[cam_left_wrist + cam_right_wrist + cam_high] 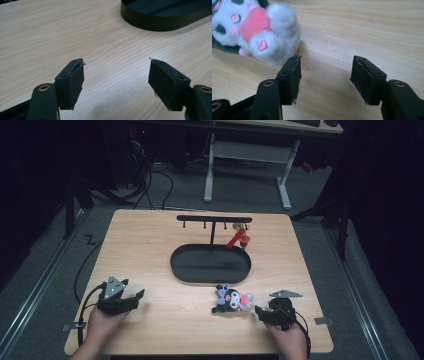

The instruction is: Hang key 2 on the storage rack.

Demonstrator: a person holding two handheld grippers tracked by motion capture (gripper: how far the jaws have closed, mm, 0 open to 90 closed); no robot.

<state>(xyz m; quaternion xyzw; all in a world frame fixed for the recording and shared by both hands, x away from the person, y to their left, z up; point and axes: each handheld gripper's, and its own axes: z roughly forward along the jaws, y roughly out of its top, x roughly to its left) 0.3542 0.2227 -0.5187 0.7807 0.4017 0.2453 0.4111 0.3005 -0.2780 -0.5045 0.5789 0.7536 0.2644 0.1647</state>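
Right gripper (264, 312), jaws spread, sits just beside the plush toy (232, 298), at its four o'clock; not touching. Left gripper (131, 295) rests at the table's (150, 245) eight o'clock, jaws spread, empty.

Plush toy (233, 299) before tray (182, 268), rack (214, 219) behind, key ring (239, 236) hanging on rack

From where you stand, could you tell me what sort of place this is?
Probably a lab or workshop set up for recording: a light wooden table stands on grey carpet amid dark surroundings, cables trail across the floor behind it, and a white-framed desk stands at the back.
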